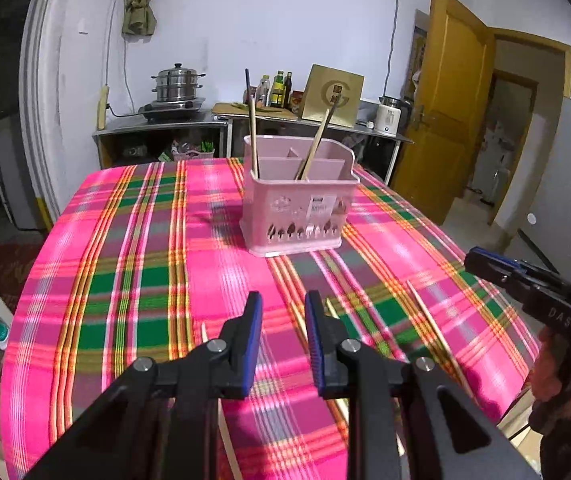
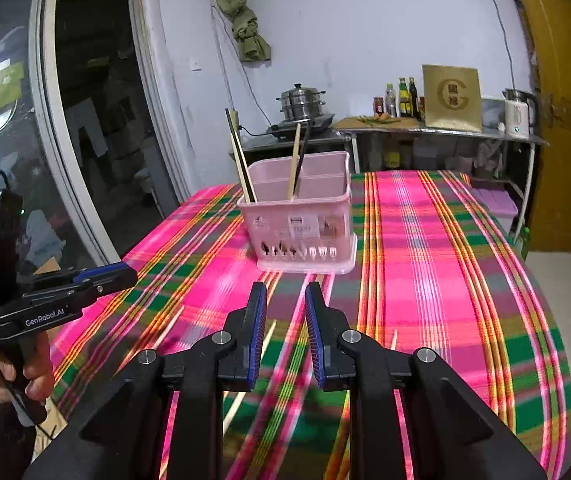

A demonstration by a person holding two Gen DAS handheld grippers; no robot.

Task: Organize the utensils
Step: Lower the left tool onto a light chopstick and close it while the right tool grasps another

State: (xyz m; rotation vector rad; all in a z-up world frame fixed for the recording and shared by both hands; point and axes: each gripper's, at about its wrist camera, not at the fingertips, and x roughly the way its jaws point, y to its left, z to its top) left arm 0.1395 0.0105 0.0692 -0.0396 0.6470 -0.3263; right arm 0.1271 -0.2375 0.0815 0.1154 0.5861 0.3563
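A home kitchen is showing itself: a steamer pot [image 1: 177,84] sitting on a stove, sauce bottles [image 1: 279,90] and a kettle [image 1: 390,118] lining the counter.

The tablecloth [image 1: 145,240] was woven plaid cloth, matt. The utensil holder [image 1: 297,216] looked like smooth pink plastic with a faint sheen and a paper label. The chopsticks [image 1: 313,148] in it appeared to be pale wood with dark ends. The left gripper [image 1: 283,304] was matt black plastic, with ribbed blue pads [image 1: 315,344] and shiny metal pins. The steamer pot [image 1: 177,82] was polished metal.
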